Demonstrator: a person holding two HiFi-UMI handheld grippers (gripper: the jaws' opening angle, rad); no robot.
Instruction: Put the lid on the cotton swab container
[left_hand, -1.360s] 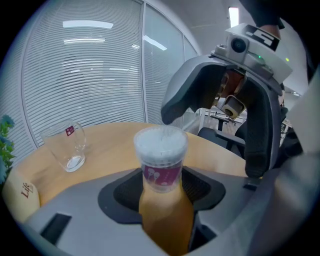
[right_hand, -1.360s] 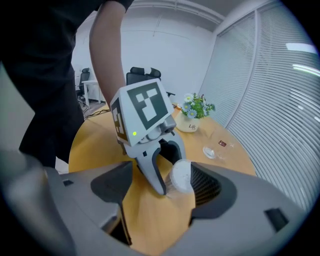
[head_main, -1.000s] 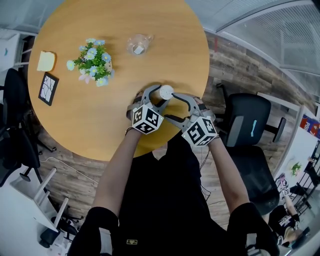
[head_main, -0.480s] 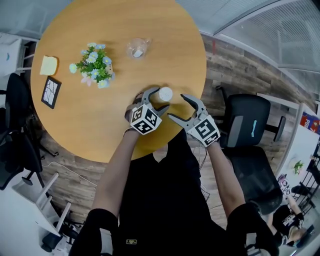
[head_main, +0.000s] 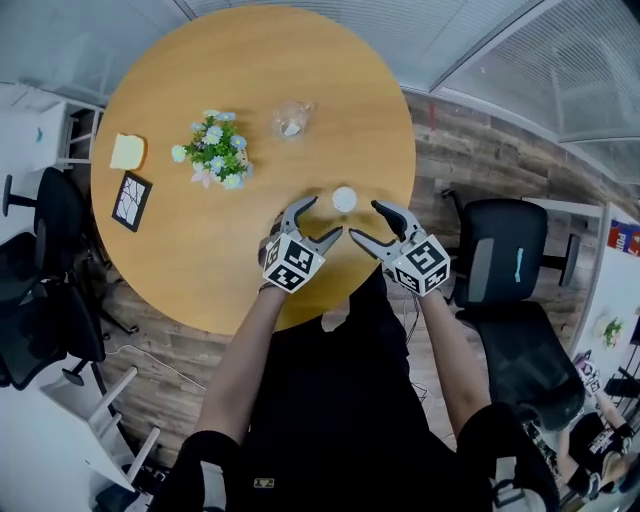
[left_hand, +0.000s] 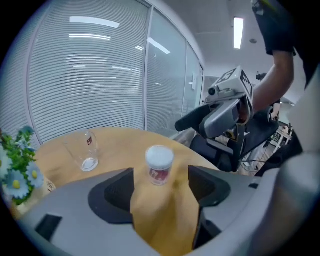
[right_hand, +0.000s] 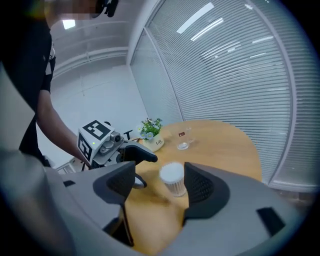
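The cotton swab container (head_main: 344, 199) stands upright on the round wooden table (head_main: 200, 260) near its front edge, with its white lid on top. My left gripper (head_main: 324, 216) is just short of it on the left; its jaws are opening and hold nothing. My right gripper (head_main: 365, 221) is just short of it on the right, its jaws closing a little, with nothing between the pads. In the left gripper view the container (left_hand: 159, 164) stands beyond the jaw tips. The right gripper view shows the container (right_hand: 173, 179) ahead, close to the right-hand jaw, and the left gripper (right_hand: 137, 155) beside it.
An empty drinking glass (head_main: 291, 119) stands at the table's far side, with a small pot of blue and white flowers (head_main: 217, 148) to its left. Further left lie a yellow block (head_main: 127, 152) and a black square card (head_main: 131, 200). A black office chair (head_main: 505, 265) stands to the right of the table.
The left jaws were around the container and have opened and let it go. Both grippers have drawn back toward the person, leaving the lidded container standing alone.
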